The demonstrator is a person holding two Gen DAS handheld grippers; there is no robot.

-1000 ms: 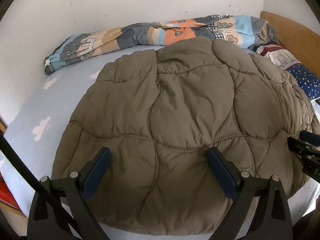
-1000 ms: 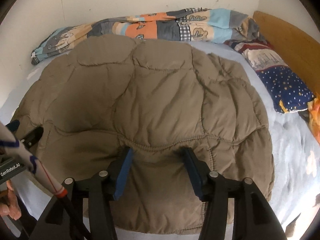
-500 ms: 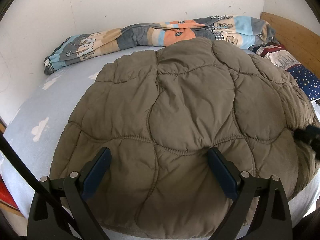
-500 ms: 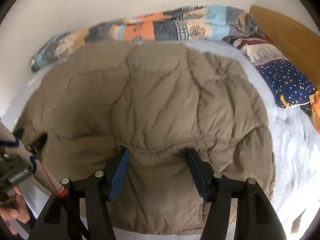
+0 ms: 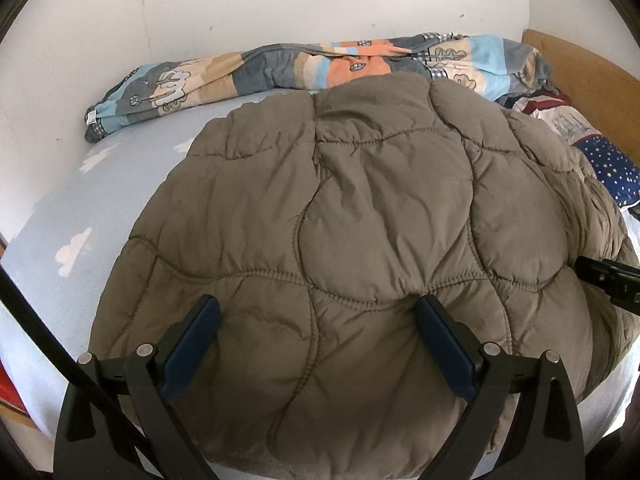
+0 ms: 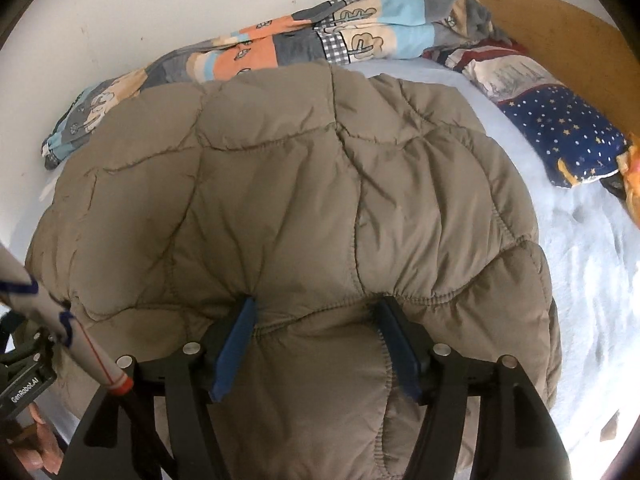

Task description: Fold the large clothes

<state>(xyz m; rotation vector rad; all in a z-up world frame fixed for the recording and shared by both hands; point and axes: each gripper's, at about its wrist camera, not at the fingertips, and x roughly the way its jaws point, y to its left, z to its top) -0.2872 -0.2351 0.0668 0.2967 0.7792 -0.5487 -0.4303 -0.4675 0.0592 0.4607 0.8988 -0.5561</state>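
A large brown quilted jacket (image 5: 360,216) lies spread on the bed, back side up. My left gripper (image 5: 316,308) is open wide, its blue pads (image 5: 192,344) resting on the padding near the jacket's near hem, with nothing pinched. My right gripper (image 6: 316,304) sits on the same hem farther right; its jaws are opening and a puffed ridge of jacket (image 6: 304,208) stands loosely between the fingertips. The right gripper's black body (image 5: 608,280) shows at the right edge of the left wrist view. The left gripper's body (image 6: 24,380) and a hand (image 6: 36,440) show at lower left of the right wrist view.
A patchwork duvet (image 5: 320,64) is bunched along the white wall at the back. A star-print pillow (image 6: 560,132) lies by the wooden headboard (image 6: 560,28) on the right. Light blue sheet (image 5: 80,216) is bare to the jacket's left and right. A striped cable (image 6: 60,328) crosses at left.
The right gripper's jaws have widened around the ridge of jacket, and its view has rolled and shifted slightly. The left gripper and the jacket's lie are unchanged.
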